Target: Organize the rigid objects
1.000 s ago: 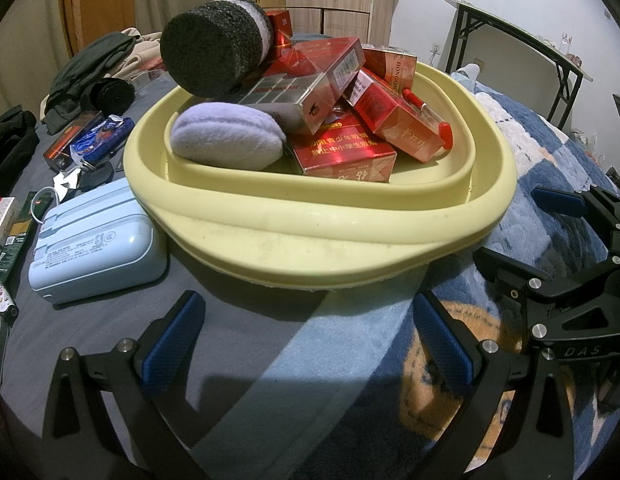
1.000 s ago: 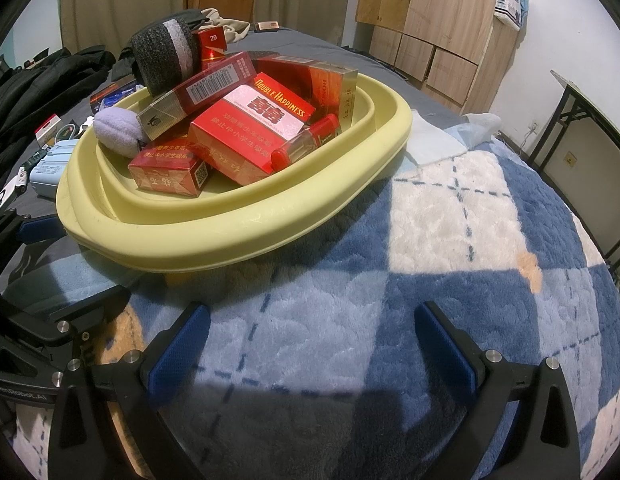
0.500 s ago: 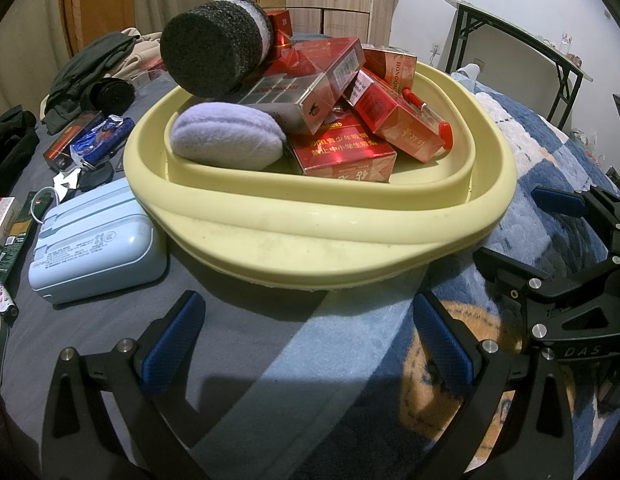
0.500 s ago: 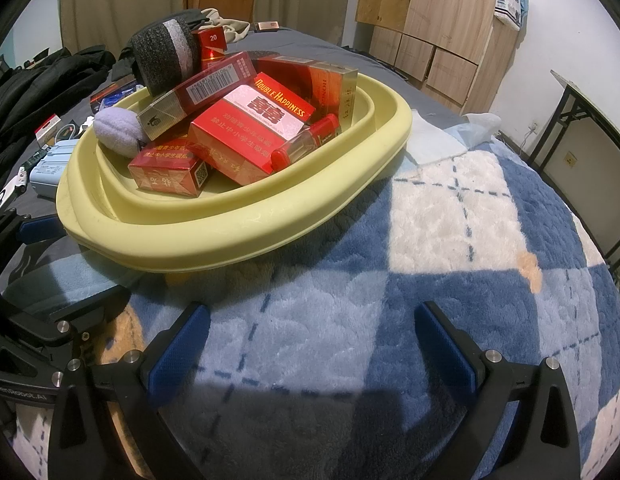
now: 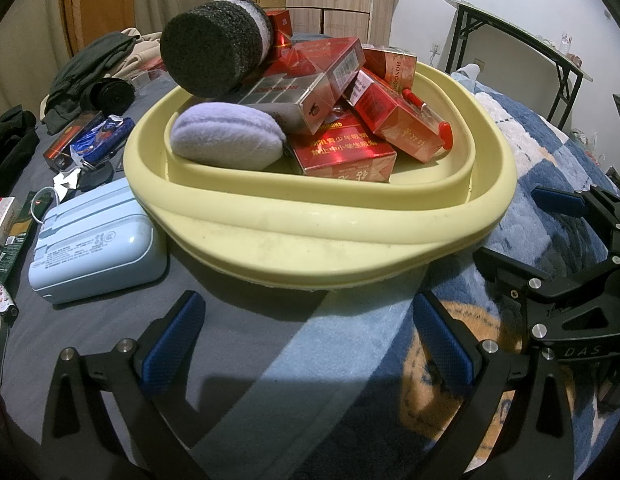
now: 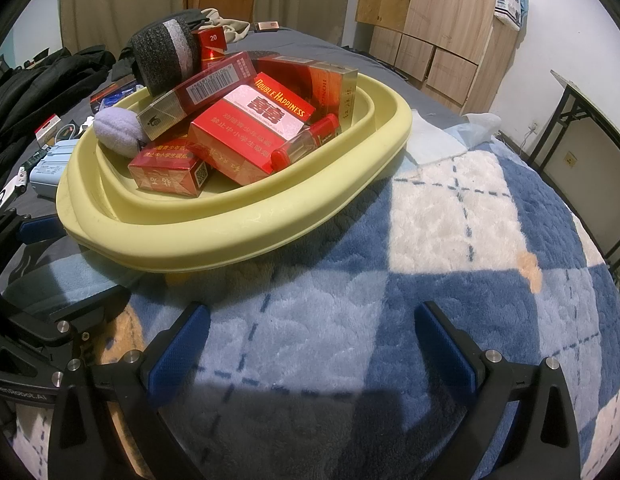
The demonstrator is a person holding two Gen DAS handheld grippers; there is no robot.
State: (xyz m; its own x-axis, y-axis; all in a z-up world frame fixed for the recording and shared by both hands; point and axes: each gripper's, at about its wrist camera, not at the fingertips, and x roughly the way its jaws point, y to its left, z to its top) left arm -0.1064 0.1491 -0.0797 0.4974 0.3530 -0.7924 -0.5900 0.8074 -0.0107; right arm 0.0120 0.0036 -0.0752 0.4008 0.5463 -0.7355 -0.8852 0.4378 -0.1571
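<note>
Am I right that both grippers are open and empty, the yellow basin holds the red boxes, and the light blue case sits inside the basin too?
Not quite. The light blue case lies outside the yellow basin, beside it on the grey cover, as the left wrist view shows. The rest holds: the left gripper and right gripper are open and empty, and the red boxes are in the basin.

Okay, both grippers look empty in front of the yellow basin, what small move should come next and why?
Probably swing the left gripper toward the blue case. It lies on the bed just left of the basin, outside it, while both grippers are open and empty, and the right gripper sits farther from it.
</note>
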